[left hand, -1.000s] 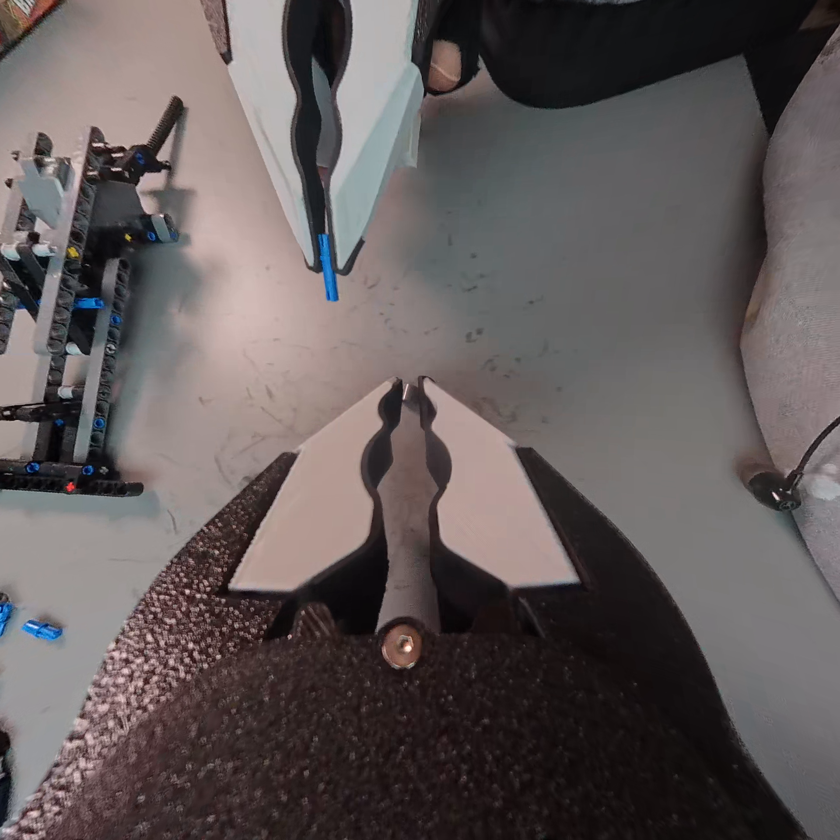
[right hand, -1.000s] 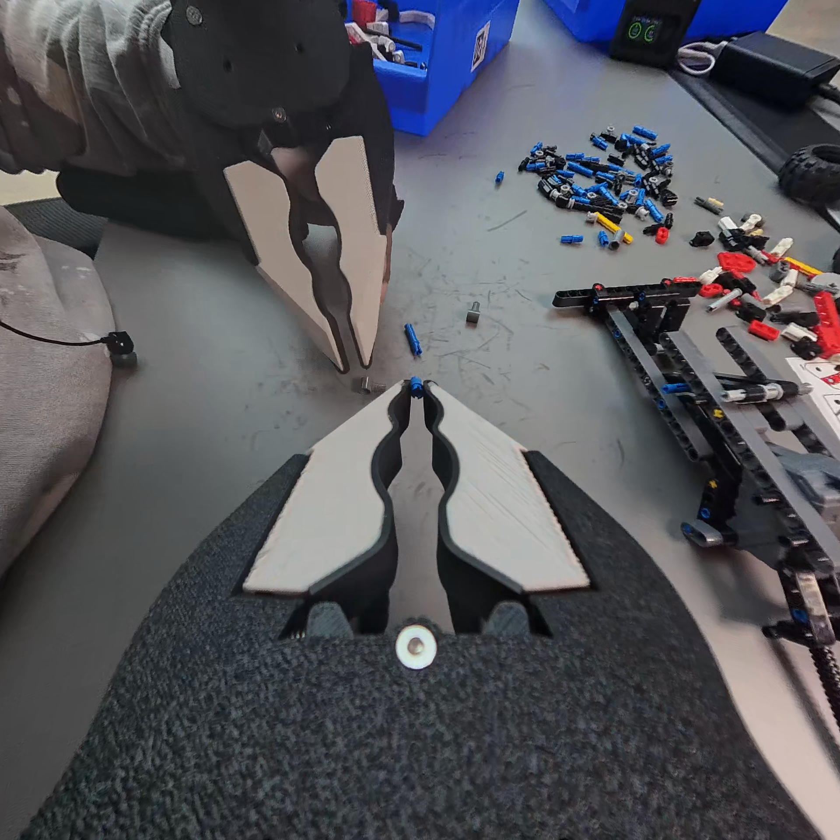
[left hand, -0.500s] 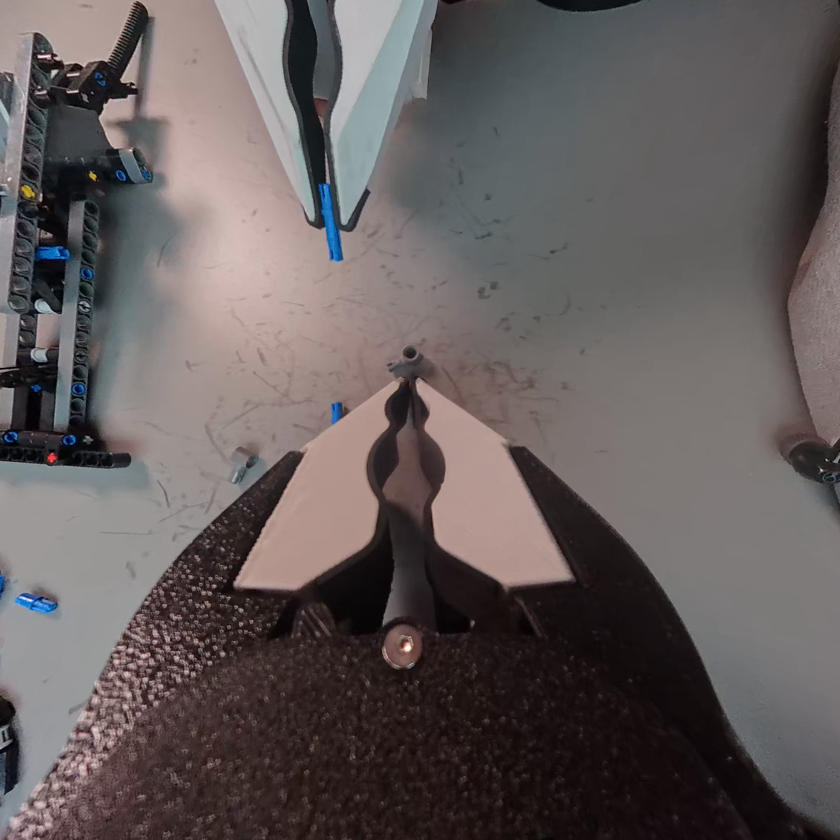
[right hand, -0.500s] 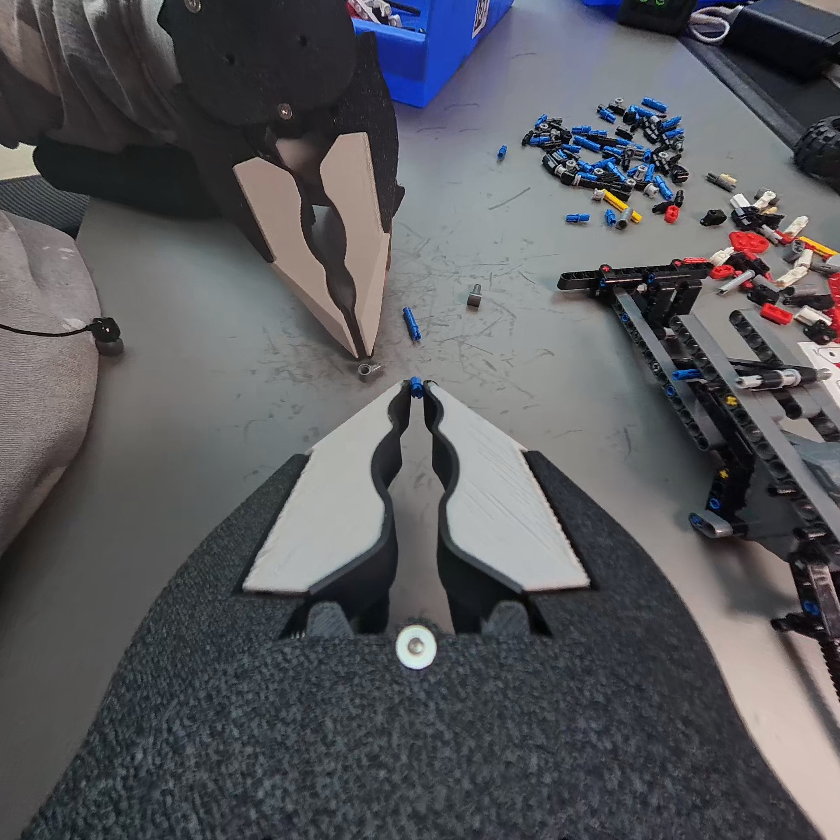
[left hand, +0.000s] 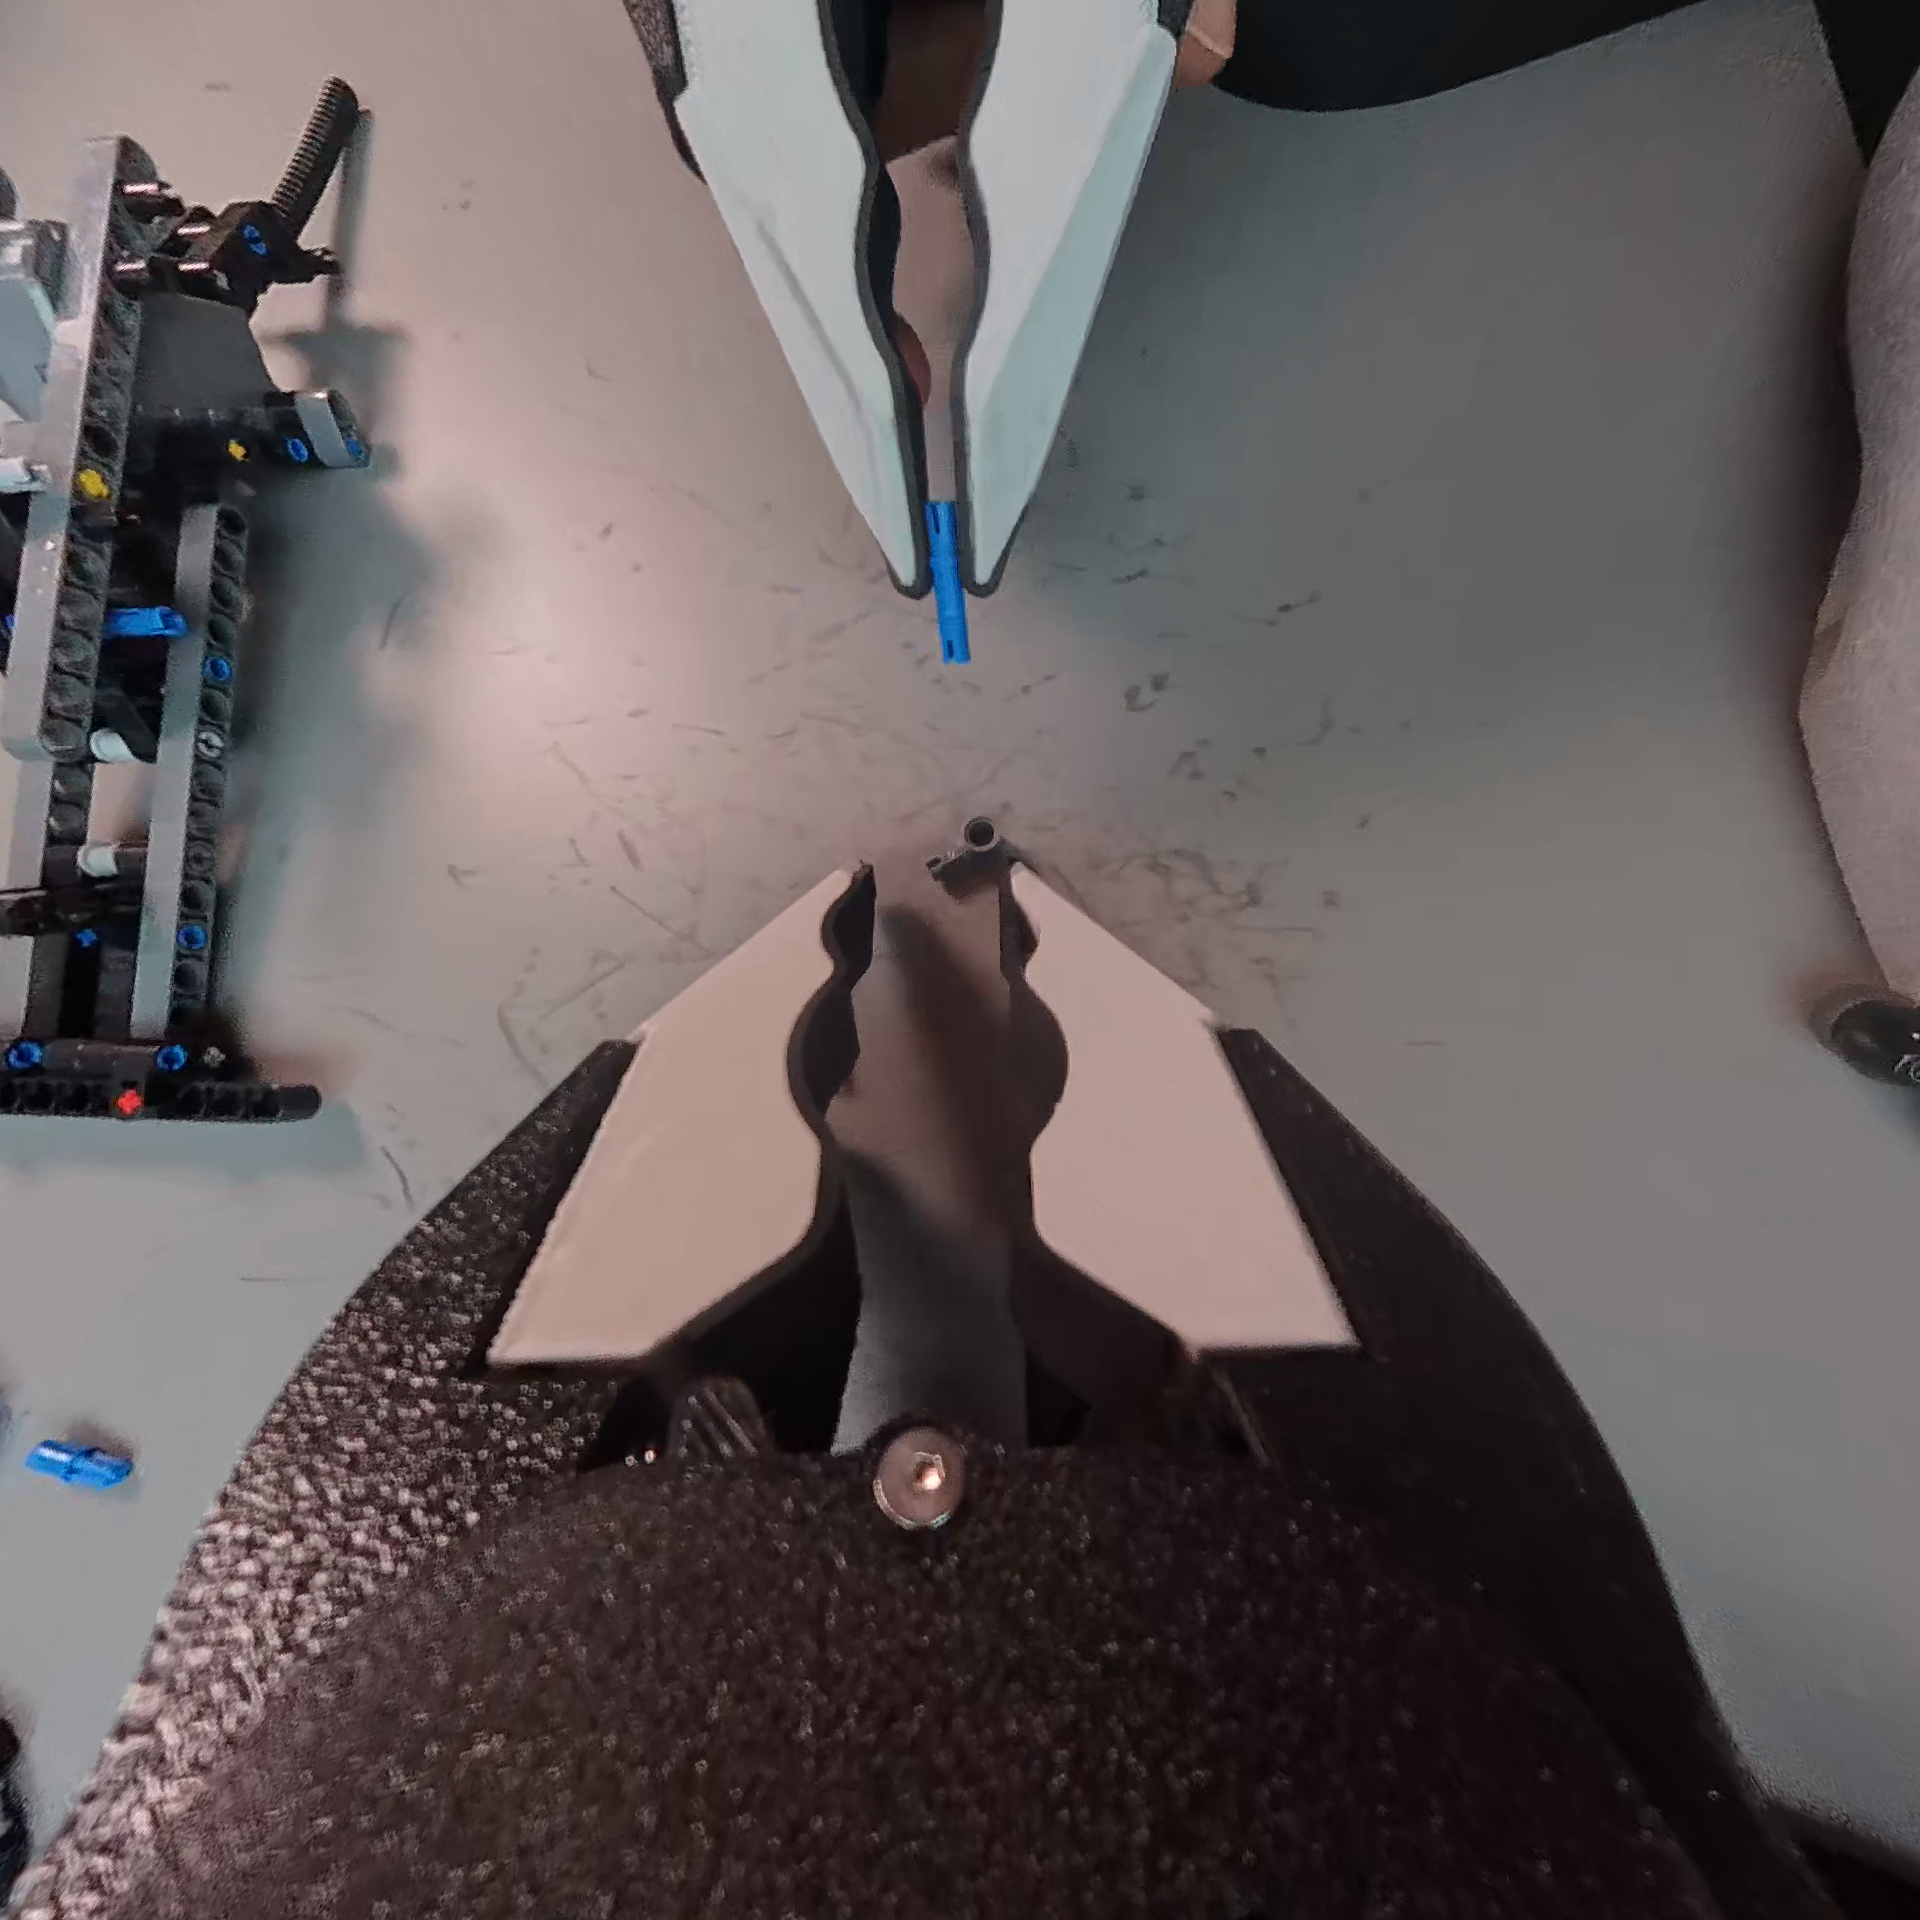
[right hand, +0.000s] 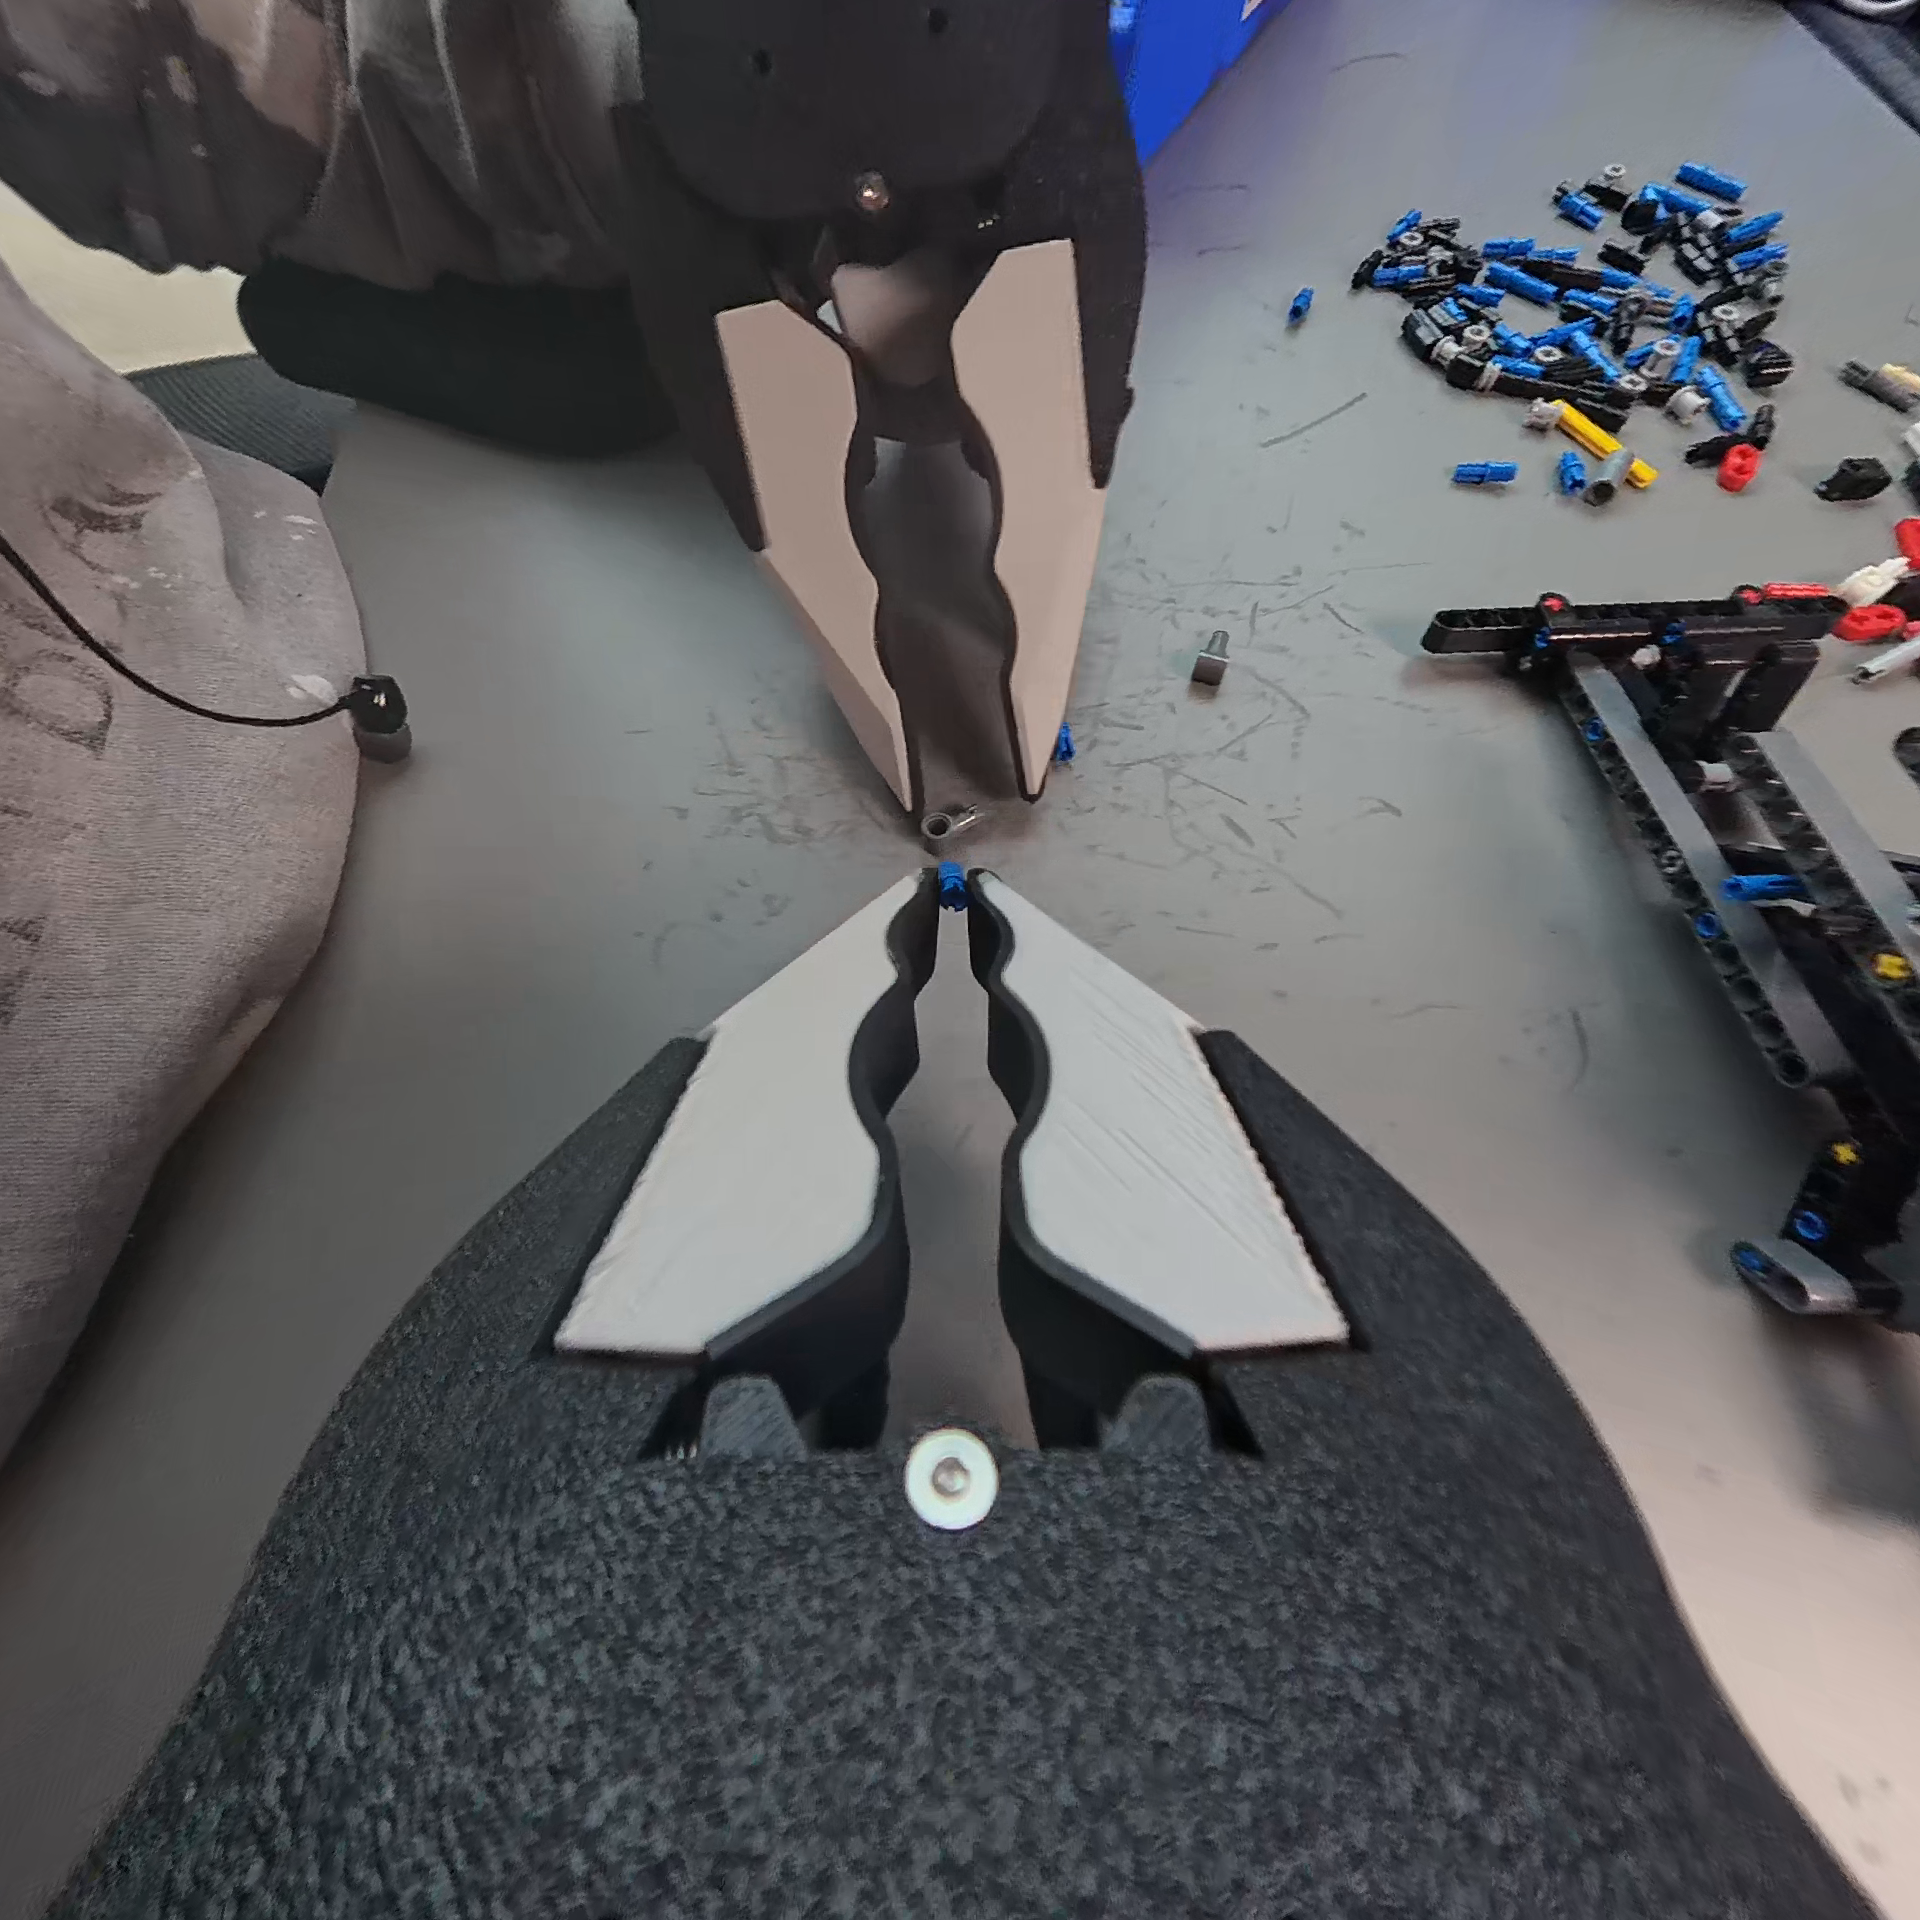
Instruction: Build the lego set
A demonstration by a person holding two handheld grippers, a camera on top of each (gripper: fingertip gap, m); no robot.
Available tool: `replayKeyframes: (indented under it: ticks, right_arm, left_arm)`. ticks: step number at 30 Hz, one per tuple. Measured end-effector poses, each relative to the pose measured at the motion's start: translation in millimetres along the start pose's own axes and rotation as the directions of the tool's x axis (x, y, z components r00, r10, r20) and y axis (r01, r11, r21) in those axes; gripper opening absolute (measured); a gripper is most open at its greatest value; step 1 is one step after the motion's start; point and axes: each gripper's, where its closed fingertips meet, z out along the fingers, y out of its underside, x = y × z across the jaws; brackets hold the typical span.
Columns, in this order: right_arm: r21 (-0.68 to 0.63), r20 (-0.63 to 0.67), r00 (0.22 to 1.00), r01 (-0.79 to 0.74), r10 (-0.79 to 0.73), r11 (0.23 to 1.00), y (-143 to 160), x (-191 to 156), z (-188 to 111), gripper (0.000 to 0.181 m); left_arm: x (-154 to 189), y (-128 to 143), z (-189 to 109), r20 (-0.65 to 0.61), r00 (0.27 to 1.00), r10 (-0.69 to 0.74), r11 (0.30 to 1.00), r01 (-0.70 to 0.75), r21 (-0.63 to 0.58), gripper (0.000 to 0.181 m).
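Right tongs [right hand: 952, 881] pinch a blue pin [right hand: 952, 891], tip poking out. Left tongs [left hand: 935, 873] sit parted, narrow gap, straddling a small grey connector [left hand: 971, 850] lying on the bench [left hand: 1455, 623] at their tips. I judge the step as mating pin to connector; next I'd close left on the connector, then line up the hole. Chassis [right hand: 1714, 831] at 3 o'clock, loose parts pile [right hand: 1590, 312] at 1. Blue bin [right hand: 1184, 62] at 12, contents hidden.

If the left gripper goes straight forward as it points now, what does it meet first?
Probably the small grey connector lying just ahead of the open left gripper; beyond it, the blue pin held by the right gripper.
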Motion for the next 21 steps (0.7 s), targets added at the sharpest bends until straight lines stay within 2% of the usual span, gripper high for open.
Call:
replayKeyframes:
  ticks: [6, 10, 15, 21]
  right_arm:
    - [-0.006, 0.038, 0.999, -0.012, 0.012, 1.000, 1, -6, 3, 0.005]
    - [-0.039, 0.047, 0.999, 0.001, 0.000, 0.999, 2, -8, 7, 0.005]
    - [-0.155, 0.060, 0.997, 0.058, -0.049, 0.986, -3, -12, 15, 0.005]
    - [-0.365, 0.049, 0.988, 0.152, -0.144, 0.918, 0, -7, 21, 0.004]
  left_arm:
    - [7, -2, 4, -0.130, 0.991, 0.022, 1.000, -0.022, 0.000, 0.018]
    - [12, -3, 4, -0.124, 0.992, 0.035, 0.999, -0.036, -0.003, 0.008]
    - [13, -5, 7, -0.075, 0.997, 0.007, 1.000, -0.008, -0.018, 0.007]
    - [14, -4, 5, -0.053, 0.997, -0.051, 0.998, 0.049, -0.028, 0.007]
